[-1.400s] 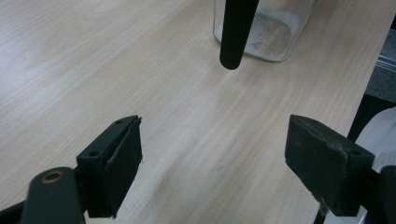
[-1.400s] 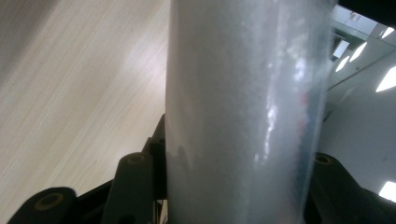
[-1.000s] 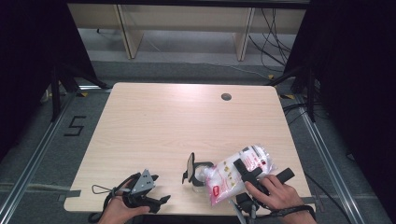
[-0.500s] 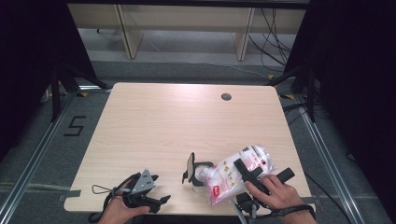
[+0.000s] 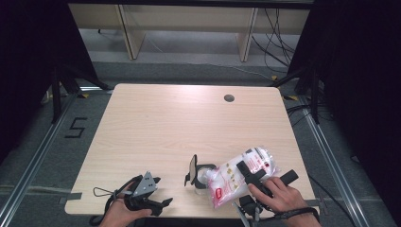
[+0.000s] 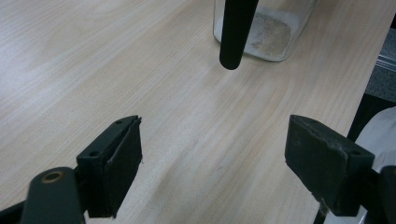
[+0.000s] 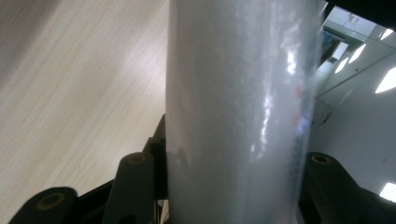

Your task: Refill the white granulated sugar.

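The right gripper (image 5: 249, 173) clamps a plastic pouch (image 5: 236, 177) of white powder between its jaws and tips it sideways over the open glass jar (image 5: 204, 176), its low end reaching the jar's mouth — a hold that looks meant for pouring the contents in. In the right gripper view the pouch (image 7: 238, 107) stands between the two black jaws, both pressing its sides. The jar stands near the front edge of the wooden table (image 5: 179, 123), its black hinged lid (image 5: 191, 169) swung up on the left, out of the way of the pour; a thin layer of white powder (image 6: 268, 32) lies on its bottom. The left gripper (image 5: 150, 201) rests at the front-left, jaws spread wide with nothing between them — apparently on standby. Counted: one pouch, one jar, two grippers.
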`<state>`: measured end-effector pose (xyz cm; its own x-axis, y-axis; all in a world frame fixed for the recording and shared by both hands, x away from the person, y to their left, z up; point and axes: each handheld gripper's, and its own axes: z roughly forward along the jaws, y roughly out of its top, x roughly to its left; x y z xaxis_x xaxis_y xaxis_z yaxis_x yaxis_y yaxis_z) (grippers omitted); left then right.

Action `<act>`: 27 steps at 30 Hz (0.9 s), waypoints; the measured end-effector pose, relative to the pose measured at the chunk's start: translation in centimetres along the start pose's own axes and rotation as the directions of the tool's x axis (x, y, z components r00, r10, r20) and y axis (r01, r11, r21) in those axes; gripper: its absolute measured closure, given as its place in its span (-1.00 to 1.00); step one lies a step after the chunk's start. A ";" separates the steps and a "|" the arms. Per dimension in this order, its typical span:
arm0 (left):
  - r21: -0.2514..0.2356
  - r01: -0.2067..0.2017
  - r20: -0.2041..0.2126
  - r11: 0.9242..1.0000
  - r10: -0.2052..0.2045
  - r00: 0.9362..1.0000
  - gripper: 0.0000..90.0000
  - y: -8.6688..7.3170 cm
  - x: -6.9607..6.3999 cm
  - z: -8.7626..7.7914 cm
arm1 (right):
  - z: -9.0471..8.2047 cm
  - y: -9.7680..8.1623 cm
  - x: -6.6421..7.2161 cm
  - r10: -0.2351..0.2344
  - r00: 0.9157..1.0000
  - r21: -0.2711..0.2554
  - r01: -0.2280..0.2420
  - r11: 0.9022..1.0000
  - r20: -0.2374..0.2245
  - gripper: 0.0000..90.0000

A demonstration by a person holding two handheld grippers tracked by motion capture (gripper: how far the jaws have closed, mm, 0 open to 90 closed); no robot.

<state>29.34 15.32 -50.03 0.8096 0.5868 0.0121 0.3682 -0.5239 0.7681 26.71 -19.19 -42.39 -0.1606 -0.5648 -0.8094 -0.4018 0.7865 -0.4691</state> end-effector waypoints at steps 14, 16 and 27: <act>-0.003 0.003 0.002 1.000 -0.003 1.000 -0.59 0.0 0.0 0.0 | -0.1 0.1 0.2 0.045 0.999 0.004 -0.045 0.999 -0.015 0.26; -0.002 0.001 0.002 1.000 -0.001 1.000 -0.59 0.0 0.0 0.0 | 0.0 0.0 0.2 0.047 0.999 0.004 -0.047 0.999 -0.015 0.27; -0.001 0.003 0.002 1.000 -0.003 1.000 -0.59 0.0 0.0 0.0 | 0.0 0.0 0.2 0.046 0.999 0.002 -0.046 0.999 -0.017 0.27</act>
<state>29.33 15.28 -50.06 0.8091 0.5876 0.0083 0.3704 -0.5210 0.7690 26.69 -19.33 -42.53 -0.1941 -0.5323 -0.8240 -0.3926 0.8119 -0.4321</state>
